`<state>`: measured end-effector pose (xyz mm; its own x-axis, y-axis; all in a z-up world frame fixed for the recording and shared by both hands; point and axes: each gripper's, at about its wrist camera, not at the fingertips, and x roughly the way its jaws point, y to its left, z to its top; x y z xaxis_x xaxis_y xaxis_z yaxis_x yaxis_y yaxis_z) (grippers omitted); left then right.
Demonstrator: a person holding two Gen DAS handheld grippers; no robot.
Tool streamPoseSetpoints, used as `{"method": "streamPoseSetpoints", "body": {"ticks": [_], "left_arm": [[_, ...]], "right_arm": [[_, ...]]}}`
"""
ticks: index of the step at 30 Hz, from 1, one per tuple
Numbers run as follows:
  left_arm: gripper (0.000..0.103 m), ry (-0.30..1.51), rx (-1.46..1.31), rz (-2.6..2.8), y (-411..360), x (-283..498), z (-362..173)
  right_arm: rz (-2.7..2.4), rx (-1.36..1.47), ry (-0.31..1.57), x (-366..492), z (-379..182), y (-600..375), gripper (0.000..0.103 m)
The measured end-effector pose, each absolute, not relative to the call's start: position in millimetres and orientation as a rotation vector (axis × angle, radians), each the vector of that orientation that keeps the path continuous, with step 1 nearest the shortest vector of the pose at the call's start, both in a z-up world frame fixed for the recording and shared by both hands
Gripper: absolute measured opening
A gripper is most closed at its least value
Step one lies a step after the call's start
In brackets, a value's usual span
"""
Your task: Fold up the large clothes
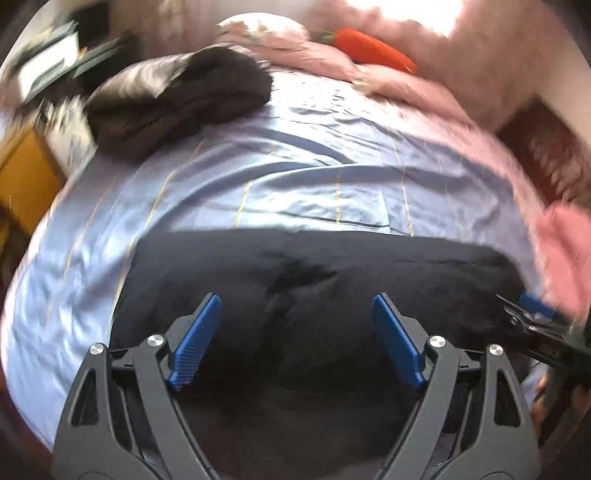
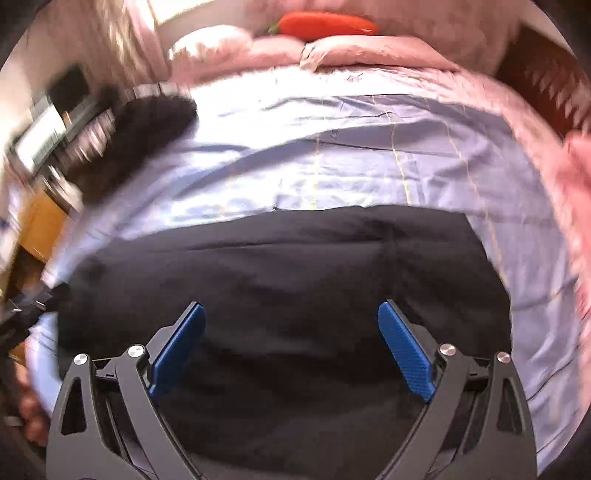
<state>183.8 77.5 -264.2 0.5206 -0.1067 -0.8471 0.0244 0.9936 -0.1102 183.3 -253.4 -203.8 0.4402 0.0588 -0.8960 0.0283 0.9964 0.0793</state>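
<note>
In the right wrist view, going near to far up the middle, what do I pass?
Right tool, open over the black garment → blue sheet → pink quilt → orange carrot plush.

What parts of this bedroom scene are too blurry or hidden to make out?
- Left wrist view: the shelf clutter at the far left is smeared by motion blur.
- Left wrist view: the right gripper is cut off by the edge.
- Right wrist view: the near edge of the black garment is hidden behind the gripper's fingers.
</note>
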Motion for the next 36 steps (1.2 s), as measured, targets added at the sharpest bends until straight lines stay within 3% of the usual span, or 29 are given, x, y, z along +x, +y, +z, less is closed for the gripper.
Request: {"method": "streamPoseSetpoints", "body": {"ticks": [4,9,19,24,29,36], "left_arm": [[0.088,1.102,-0.016,-0.073,65.1,209.4,-302.7],[0.092,1.103,-0.032,-0.067,64.8,223.2,-321.6],[0.091,1.159,-0.117,-0.068,105.3,177.3,-283.6],[0.091,1.241,-0.184,0.072,162.9,152.3,-308.9],[0.093,1.293,-0.135,0.102,156.7,156.4,-331.1],[0.091,1.238,-0.173,-0.149,141.6,135.0,-298.5]], "right_arm": [[-0.002,0.068,1.197,204.9,-249.9,-255.6,0.102],[0.029,0.114,1.186,209.8,-270.0,-268.3,0.102],[-0.03,-0.016,1.223,143.6,-222.4,-271.4,0.102],[-0.174,0.181,1.316,107.1,-243.9,-340.1,0.102],[-0.232,0.225,1.422,112.0,-281.4,-352.9,0.102],[0.002,0.176,1.269,97.0,-224.5,-307.7,0.102]]}}
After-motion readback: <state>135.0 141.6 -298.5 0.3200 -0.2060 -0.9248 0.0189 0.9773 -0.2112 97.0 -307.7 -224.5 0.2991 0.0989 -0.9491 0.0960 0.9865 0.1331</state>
